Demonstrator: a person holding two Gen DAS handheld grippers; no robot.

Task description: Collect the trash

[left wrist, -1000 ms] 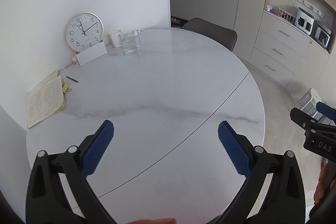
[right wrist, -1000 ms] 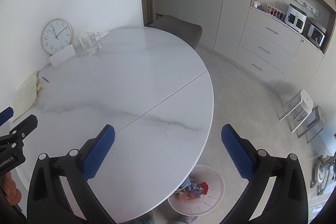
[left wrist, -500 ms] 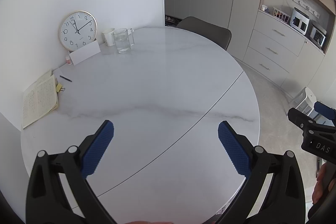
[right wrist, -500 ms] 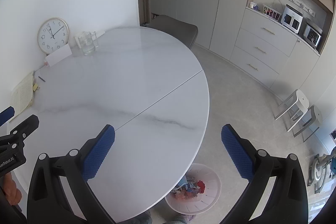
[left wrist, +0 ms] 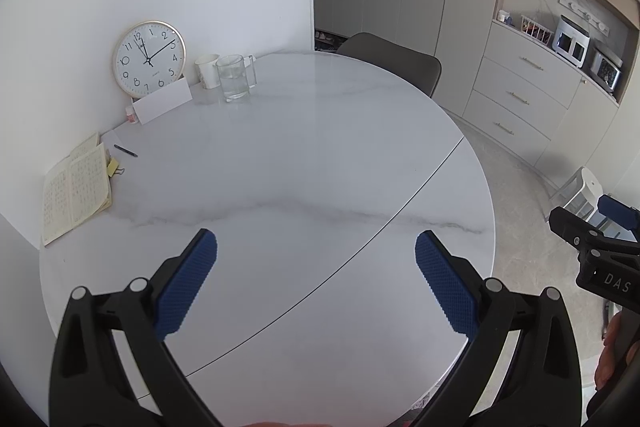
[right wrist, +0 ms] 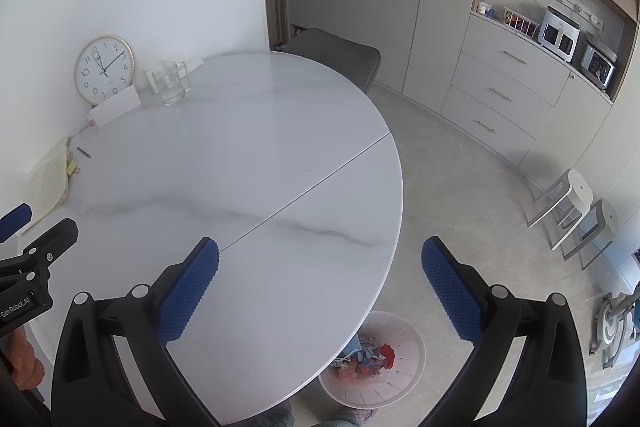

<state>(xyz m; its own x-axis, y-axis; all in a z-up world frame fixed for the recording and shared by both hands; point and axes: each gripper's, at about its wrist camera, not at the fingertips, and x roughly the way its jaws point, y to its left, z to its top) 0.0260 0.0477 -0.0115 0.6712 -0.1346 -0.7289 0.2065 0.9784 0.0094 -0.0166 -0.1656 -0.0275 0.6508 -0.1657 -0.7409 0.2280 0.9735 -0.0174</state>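
The right gripper (right wrist: 320, 285) shows "DAS" in pale letters on its black body in the left wrist view, and the left gripper (left wrist: 316, 281) carries "GenRobot.AI" on its side in the right wrist view. Both are spread wide, blue pads (left wrist: 186, 285) far apart, holding nothing, above the near part of the round marble table (left wrist: 304, 155).

At the table's far edge a clock (left wrist: 149, 58) leans on the wall, hands near ten past twelve, with a white card (left wrist: 162, 103) propped in front of it. Just beside the clock stand a paper cup (left wrist: 207, 70) and a glass pitcher (left wrist: 236, 77). Along the wall side lie a pen (left wrist: 125, 150), a binder clip (left wrist: 114, 167) and an open notebook (left wrist: 74, 189); its writing is too small to read.

A dark seam crosses the tabletop. Below the table's near right rim, on the floor, sits a white basket (right wrist: 412, 355) holding crumpled trash (right wrist: 366, 357), possibly paper and wrappers. A grey chair (right wrist: 340, 55) is tucked at the far side, and two stools (right wrist: 572, 207) stand well apart from the table.
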